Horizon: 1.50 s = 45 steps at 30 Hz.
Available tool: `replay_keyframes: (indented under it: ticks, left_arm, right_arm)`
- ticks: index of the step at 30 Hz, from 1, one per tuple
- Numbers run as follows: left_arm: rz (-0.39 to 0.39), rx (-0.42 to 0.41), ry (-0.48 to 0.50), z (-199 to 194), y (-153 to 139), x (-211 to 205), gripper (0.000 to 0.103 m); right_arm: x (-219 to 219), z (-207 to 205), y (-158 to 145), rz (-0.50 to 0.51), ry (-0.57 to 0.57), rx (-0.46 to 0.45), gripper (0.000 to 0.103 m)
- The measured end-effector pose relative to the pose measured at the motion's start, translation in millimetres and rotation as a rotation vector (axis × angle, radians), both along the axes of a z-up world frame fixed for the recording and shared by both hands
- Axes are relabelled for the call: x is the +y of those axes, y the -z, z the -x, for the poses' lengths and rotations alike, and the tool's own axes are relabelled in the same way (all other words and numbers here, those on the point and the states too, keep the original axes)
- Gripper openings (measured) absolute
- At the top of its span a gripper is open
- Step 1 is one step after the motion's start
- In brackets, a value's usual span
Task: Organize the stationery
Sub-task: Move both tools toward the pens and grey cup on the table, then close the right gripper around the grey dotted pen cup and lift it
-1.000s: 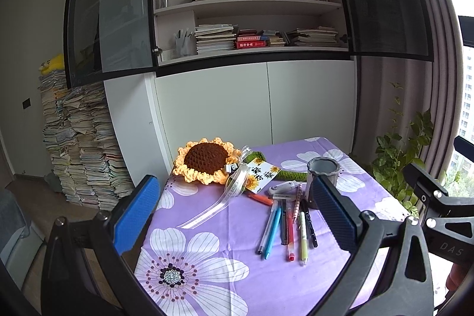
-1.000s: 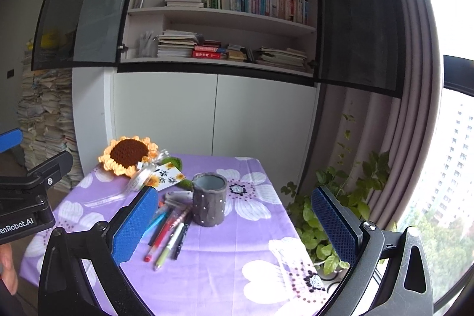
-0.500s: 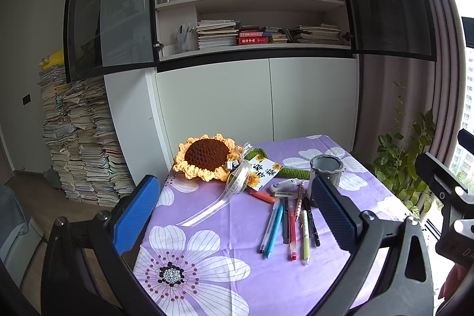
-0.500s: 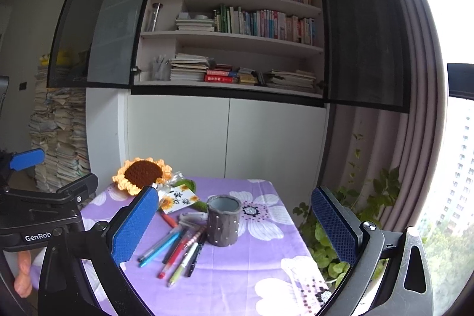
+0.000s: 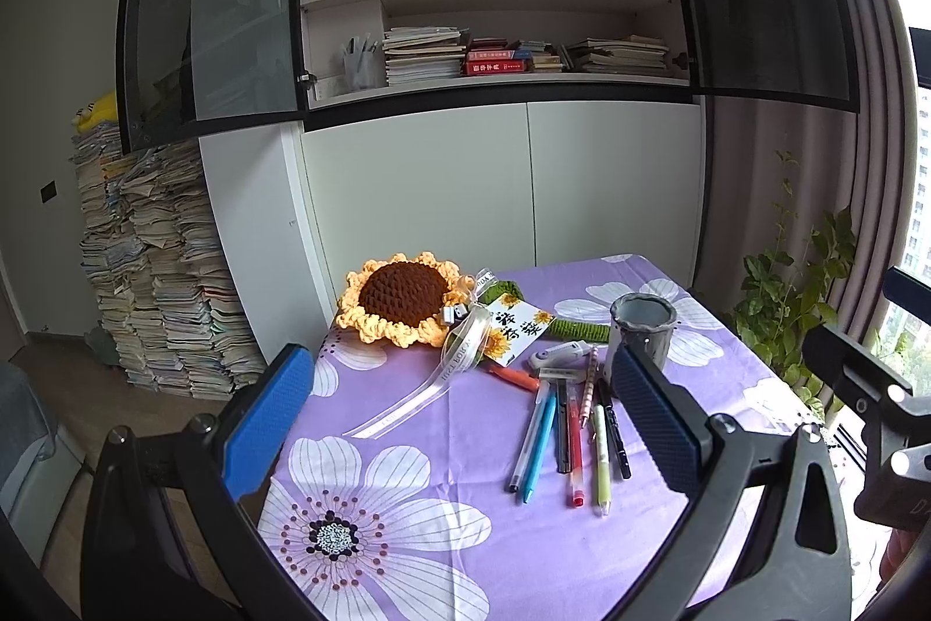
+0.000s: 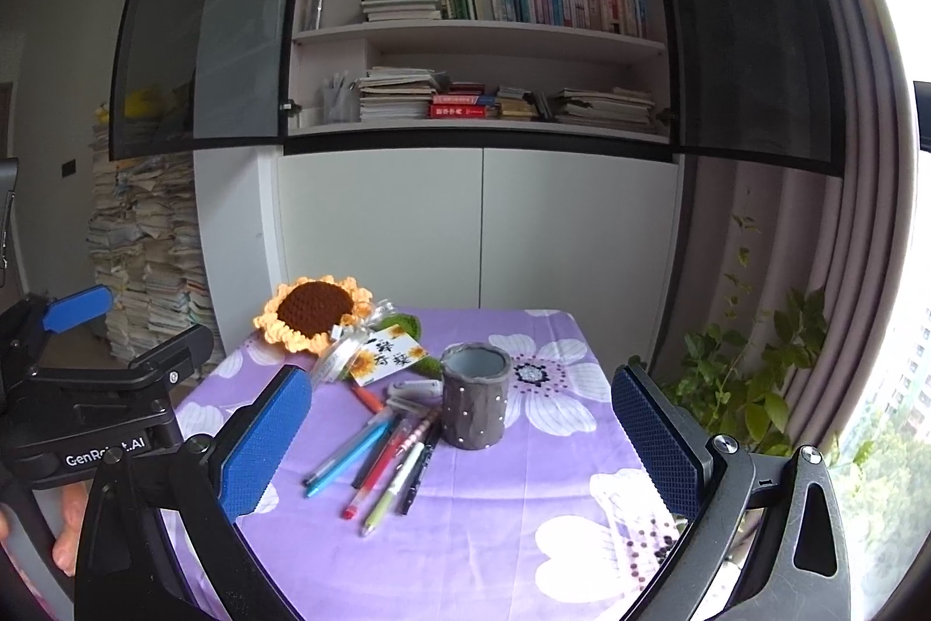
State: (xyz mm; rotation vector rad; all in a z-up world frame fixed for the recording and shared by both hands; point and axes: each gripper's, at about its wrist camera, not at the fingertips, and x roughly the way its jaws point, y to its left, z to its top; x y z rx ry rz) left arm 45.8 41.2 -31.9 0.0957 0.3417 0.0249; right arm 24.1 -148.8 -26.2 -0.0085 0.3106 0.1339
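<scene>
"GenRobot.AI" (partly hidden) marks the left gripper (image 6: 87,330); both it and the right gripper (image 6: 459,440) gape empty. Coloured pens (image 6: 378,458) lie fanned beside the studded grey pen cup (image 6: 474,403) on the floral tablecloth (image 6: 465,533).

Pens laid out beside a grey cup on our flowered counter

Our left hand-held gripper (image 5: 459,423) hangs above the purple-clothed counter (image 5: 407,533) with its blue pads wide apart and nothing between them. We see a row of pens (image 5: 567,437) lying side by side on the cloth, just beside the upright grey pen cup (image 5: 643,333). A white correction tape (image 5: 561,353) and an orange pen (image 5: 512,378) lie at the pens' far end. Farther back rests a crocheted sunflower (image 5: 401,298) with a ribbon (image 5: 430,388) and a tag (image 5: 515,330). Part of our right hand-held gripper (image 5: 867,388) shows at the right edge.
</scene>
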Motion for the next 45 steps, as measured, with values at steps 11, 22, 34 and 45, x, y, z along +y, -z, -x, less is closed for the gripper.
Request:
replay_keyframes:
  ticks: [11,22,34,45]
  left_arm:
    - [0.008,0.126,-0.023,-36,33,0,0.102]
    - [0.017,0.252,-0.059,-93,82,10,0.102]
    - [0.028,0.291,-0.044,-140,107,17,0.102]
    - [0.026,0.312,-0.038,-143,110,12,0.102]
  right_arm:
    - [-23,-44,47,-0.01,-0.001,0.165,0.103]
    - [-25,-136,105,-0.021,-0.082,0.333,0.103]
    - [1,-228,131,0.015,-0.138,0.414,0.103]
    - [-8,-232,136,0.07,-0.143,0.461,0.073]
